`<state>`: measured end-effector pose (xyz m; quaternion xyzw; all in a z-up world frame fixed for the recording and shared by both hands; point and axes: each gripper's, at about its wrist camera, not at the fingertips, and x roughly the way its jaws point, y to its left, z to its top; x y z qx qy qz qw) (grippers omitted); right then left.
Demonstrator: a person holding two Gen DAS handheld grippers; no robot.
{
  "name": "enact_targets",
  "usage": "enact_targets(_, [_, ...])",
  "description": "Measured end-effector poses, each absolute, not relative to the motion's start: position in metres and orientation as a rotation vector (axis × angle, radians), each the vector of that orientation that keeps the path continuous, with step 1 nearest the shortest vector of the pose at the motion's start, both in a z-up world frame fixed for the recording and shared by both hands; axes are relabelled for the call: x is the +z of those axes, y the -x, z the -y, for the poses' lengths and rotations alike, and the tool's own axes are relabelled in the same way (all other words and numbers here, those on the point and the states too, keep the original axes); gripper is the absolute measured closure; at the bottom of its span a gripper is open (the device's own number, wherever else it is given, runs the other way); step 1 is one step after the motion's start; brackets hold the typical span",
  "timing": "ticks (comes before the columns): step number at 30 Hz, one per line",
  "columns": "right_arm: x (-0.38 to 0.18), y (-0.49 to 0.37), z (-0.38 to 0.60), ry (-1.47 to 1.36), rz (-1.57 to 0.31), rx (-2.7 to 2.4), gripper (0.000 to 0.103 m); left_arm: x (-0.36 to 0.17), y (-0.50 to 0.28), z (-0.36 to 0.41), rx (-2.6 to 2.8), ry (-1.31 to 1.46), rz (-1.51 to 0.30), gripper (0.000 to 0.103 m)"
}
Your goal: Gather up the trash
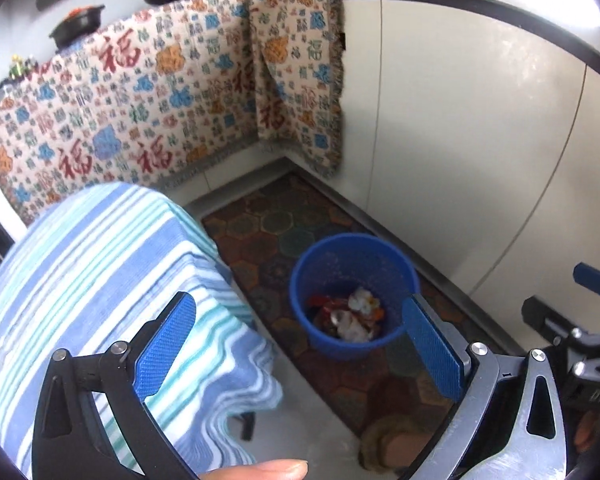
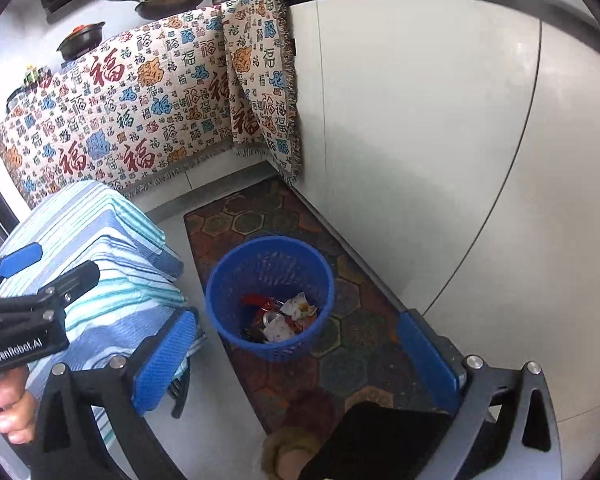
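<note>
A blue plastic bin [image 1: 352,280] stands on the patterned floor mat; it also shows in the right wrist view [image 2: 270,276]. Inside lies crumpled trash [image 1: 350,314], white paper and red wrappers, seen too in the right wrist view [image 2: 284,314]. My left gripper [image 1: 300,344] is open and empty, held above the floor with the bin between its blue pads. My right gripper [image 2: 296,354] is open and empty, above and just in front of the bin. The left gripper's body shows at the left of the right wrist view [image 2: 24,304].
A small table under a blue striped cloth [image 1: 100,288] stands left of the bin. A patterned blanket [image 1: 140,100] hangs over the counter behind, with pans on top. White cabinet doors [image 1: 460,140] run along the right. A hexagon floor mat [image 2: 340,340] lies under the bin.
</note>
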<state>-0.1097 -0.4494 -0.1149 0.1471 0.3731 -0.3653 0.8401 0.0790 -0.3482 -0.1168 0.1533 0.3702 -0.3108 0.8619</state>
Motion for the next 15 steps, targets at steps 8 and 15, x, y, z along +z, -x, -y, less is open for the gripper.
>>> enact_targets(8, [-0.104, 0.113, 0.423, -0.270, -0.800, -0.742, 0.000, -0.104, -0.071, 0.343, -0.681, -0.306, -0.786, 0.000])
enact_targets(15, [-0.100, 0.110, 0.414, -0.248, -0.796, -0.748, 0.000, -0.099, -0.066, 0.340, -0.657, -0.314, -0.774, 0.000])
